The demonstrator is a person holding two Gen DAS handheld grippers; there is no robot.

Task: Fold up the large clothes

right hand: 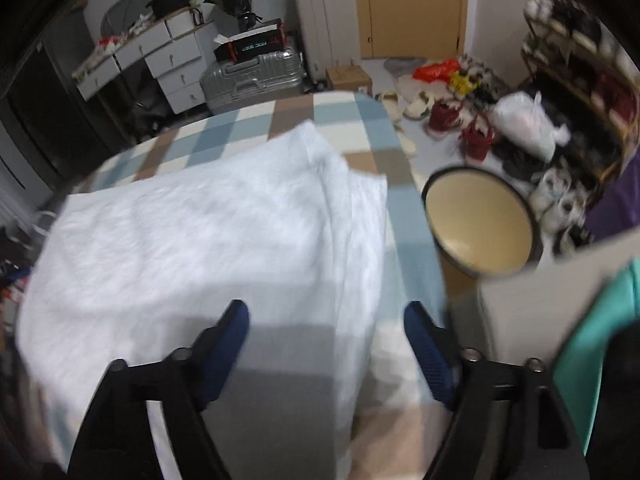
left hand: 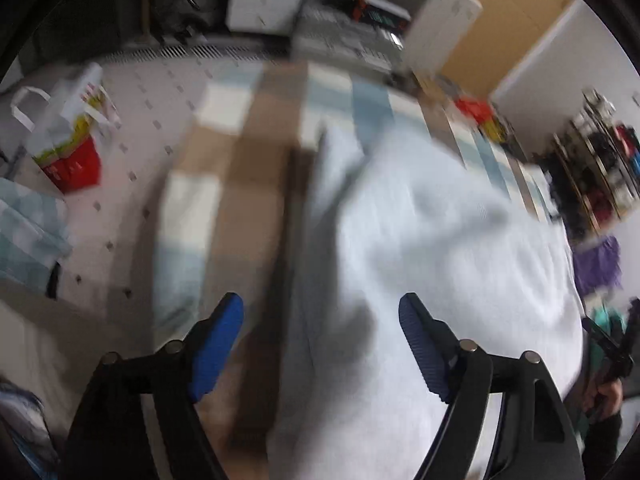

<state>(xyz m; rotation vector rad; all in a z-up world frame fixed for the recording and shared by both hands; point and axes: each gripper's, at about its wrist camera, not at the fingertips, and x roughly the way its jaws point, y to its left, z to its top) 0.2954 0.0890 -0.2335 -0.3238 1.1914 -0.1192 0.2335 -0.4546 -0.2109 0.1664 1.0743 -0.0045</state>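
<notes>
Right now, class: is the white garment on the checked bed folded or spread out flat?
Folded. In the right wrist view the white garment shows stacked layers along its right edge, forming a compact block on the checked bedcover.

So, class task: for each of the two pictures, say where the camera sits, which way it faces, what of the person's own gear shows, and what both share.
Left wrist: on the left gripper, looking steeply down at the white garment on the checked bedcover; jaws open, empty.
Right wrist: on the right gripper, looking down over the garment's right edge toward a round tray; jaws open, empty.
Shared: garment, bedcover, silver suitcase.
</notes>
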